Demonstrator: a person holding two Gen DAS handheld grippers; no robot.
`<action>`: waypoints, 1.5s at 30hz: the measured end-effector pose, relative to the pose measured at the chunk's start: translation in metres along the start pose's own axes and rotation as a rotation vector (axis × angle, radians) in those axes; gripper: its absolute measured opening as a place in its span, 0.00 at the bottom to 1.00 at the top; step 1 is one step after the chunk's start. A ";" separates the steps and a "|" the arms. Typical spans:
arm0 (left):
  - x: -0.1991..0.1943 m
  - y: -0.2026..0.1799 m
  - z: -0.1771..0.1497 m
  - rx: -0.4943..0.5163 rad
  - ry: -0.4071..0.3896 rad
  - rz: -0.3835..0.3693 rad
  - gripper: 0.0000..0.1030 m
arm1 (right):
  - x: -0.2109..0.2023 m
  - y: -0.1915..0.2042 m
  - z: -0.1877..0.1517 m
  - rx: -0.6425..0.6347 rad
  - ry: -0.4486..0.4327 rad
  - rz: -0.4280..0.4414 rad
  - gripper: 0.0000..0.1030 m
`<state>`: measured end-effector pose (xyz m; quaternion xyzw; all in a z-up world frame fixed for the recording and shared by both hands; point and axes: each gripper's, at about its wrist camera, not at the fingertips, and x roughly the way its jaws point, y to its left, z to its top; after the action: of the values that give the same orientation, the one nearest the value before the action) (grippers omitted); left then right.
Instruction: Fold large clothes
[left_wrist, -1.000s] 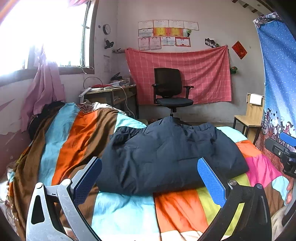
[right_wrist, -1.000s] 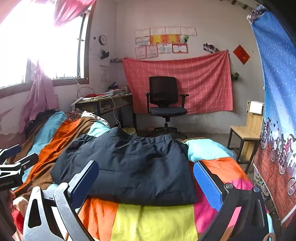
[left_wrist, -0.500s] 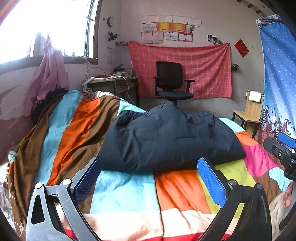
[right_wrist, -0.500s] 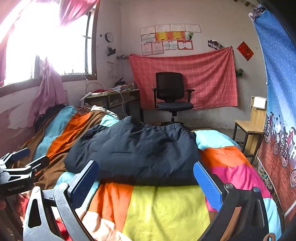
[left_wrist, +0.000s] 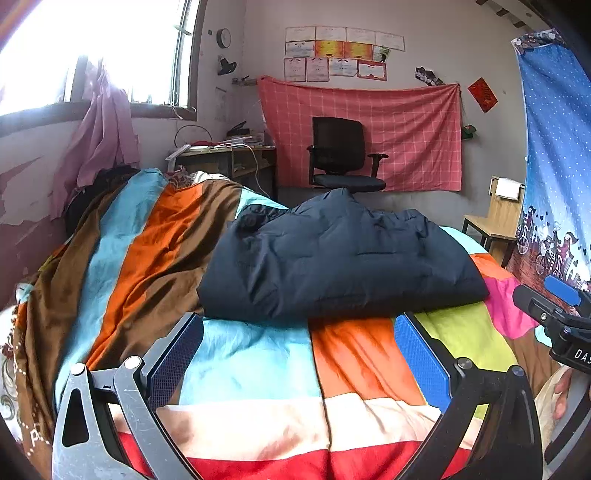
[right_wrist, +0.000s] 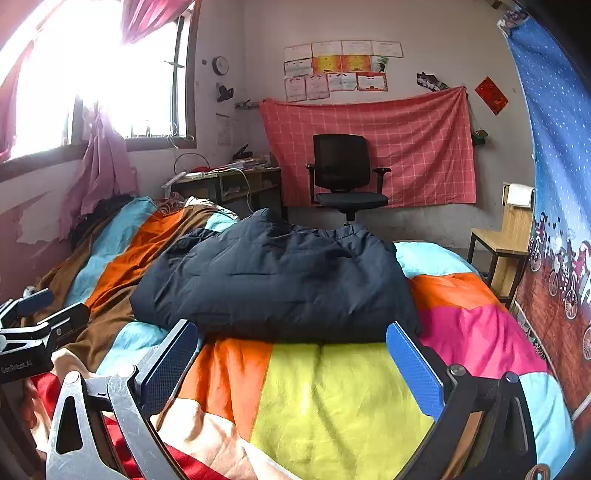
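Nearest us, our left gripper and right gripper hang low over the striped bedspread, each with its jaws spread wide and nothing between them. Just beyond the fingertips lies the dark navy padded jacket, resting in the middle of the bed, already doubled into a thick bundle. Its long axis runs across the bed from side to side, the folded edge facing us, and what looks like the gathered hem or collar points away toward the office chair; which of the two it is we cannot tell. The risk, as we judge it, is the padding: the fill is springy, so the top layer may puff up and slide open if left unpressed. If we go in again and pinch only the upper layer, we would drag it off the lower one and skew the fold. The far edge also sits near the foot of the bed, so a push could send it over.
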<state>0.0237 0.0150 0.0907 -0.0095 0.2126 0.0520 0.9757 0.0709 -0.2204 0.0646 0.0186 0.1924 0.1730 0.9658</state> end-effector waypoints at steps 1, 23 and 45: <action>-0.001 -0.001 -0.001 0.002 0.002 0.001 0.99 | 0.000 -0.001 -0.001 0.004 -0.002 0.003 1.00; 0.002 -0.005 -0.005 0.032 0.015 0.006 0.99 | 0.000 0.000 -0.008 0.009 -0.008 0.000 1.00; 0.002 0.000 -0.003 0.049 0.010 -0.004 0.99 | 0.000 -0.001 -0.011 0.018 -0.018 -0.004 1.00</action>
<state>0.0240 0.0153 0.0874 0.0136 0.2187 0.0450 0.9747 0.0671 -0.2221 0.0548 0.0282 0.1854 0.1693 0.9676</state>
